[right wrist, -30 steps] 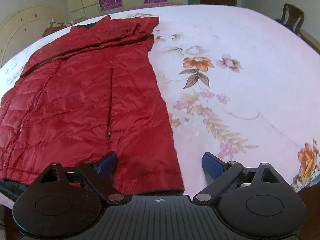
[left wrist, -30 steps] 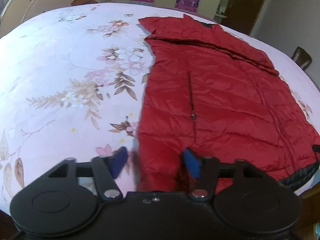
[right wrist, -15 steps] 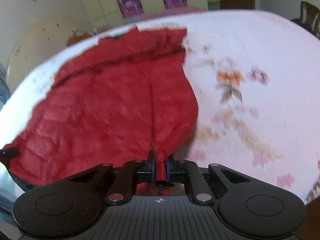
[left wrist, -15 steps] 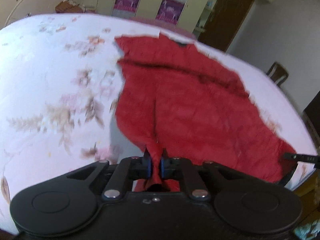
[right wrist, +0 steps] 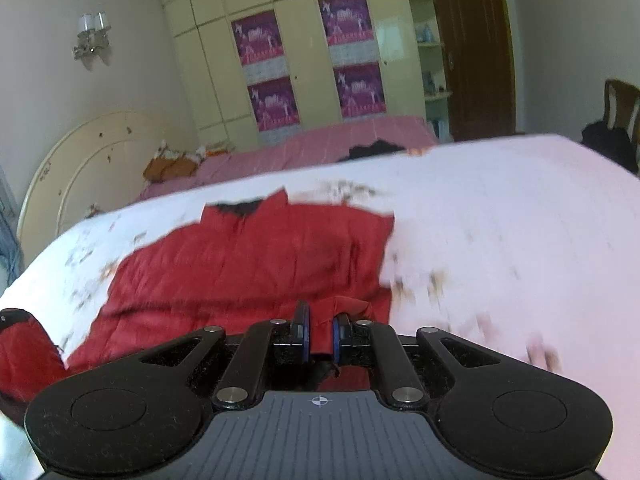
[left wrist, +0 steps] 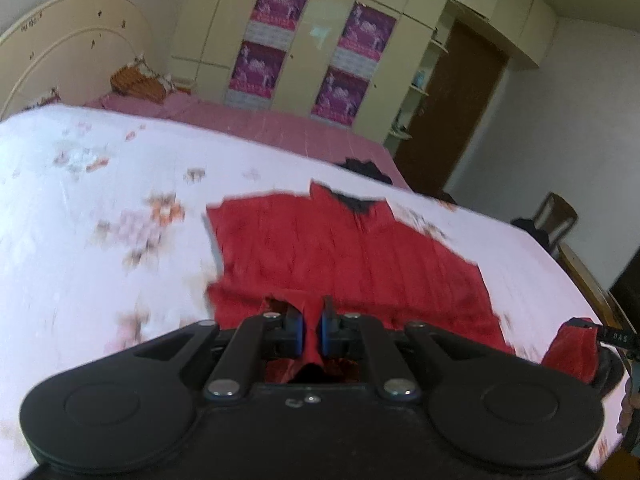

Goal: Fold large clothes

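A red quilted jacket (left wrist: 344,248) lies on a bed with a pink floral cover (left wrist: 80,216); its dark collar is at the far end. My left gripper (left wrist: 312,326) is shut on a pinch of the red hem, lifted off the bed. In the right wrist view the same jacket (right wrist: 248,264) spreads ahead, and my right gripper (right wrist: 319,332) is shut on the other hem corner, also raised. The near part of the jacket hangs from both grips and bunches up. At the right edge of the left wrist view the other gripper (left wrist: 616,336) shows with red cloth below it.
A cream headboard (right wrist: 88,160) stands at the left, a wardrobe with purple posters (left wrist: 304,40) behind the bed, a brown door (right wrist: 472,48) and a wooden chair (left wrist: 556,216) to the right. A dark item (right wrist: 376,148) lies on the far pink sheet.
Both grippers were open over the hem a second ago; they shut on it, then rose and tilted up, carrying the hem toward the collar end.
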`<control>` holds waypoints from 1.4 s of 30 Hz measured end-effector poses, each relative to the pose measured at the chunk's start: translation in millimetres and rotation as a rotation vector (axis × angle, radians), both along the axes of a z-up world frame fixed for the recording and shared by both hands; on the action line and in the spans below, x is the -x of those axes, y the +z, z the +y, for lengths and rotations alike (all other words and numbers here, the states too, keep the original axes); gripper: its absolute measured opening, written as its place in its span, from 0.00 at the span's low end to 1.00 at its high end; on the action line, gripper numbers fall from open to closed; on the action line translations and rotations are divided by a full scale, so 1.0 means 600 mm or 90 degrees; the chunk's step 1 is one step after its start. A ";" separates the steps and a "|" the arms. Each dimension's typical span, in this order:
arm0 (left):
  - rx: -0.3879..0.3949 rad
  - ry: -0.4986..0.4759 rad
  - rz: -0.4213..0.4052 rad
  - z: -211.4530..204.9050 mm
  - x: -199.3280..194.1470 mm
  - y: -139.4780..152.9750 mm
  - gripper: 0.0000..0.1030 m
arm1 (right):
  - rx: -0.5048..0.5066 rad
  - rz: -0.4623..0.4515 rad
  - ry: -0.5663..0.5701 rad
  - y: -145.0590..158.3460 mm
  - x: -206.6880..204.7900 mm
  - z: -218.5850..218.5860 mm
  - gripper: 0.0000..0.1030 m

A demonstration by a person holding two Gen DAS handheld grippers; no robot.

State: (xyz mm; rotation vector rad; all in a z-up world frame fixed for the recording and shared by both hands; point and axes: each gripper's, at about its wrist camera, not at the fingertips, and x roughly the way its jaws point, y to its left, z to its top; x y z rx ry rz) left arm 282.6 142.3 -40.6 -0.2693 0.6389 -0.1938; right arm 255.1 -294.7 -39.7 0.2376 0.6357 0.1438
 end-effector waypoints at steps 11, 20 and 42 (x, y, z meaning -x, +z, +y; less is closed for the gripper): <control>-0.066 0.068 -0.044 -0.032 -0.232 0.019 0.07 | 0.021 -0.020 -0.028 -0.018 -0.266 -0.008 0.09; -0.140 0.115 -0.025 -0.063 -0.378 -0.030 0.07 | 0.039 0.015 -0.034 -0.079 -0.443 -0.011 0.09; -0.156 0.166 0.079 -0.062 -0.517 -0.116 0.17 | -0.038 0.118 -0.054 -0.184 -0.583 -0.026 0.66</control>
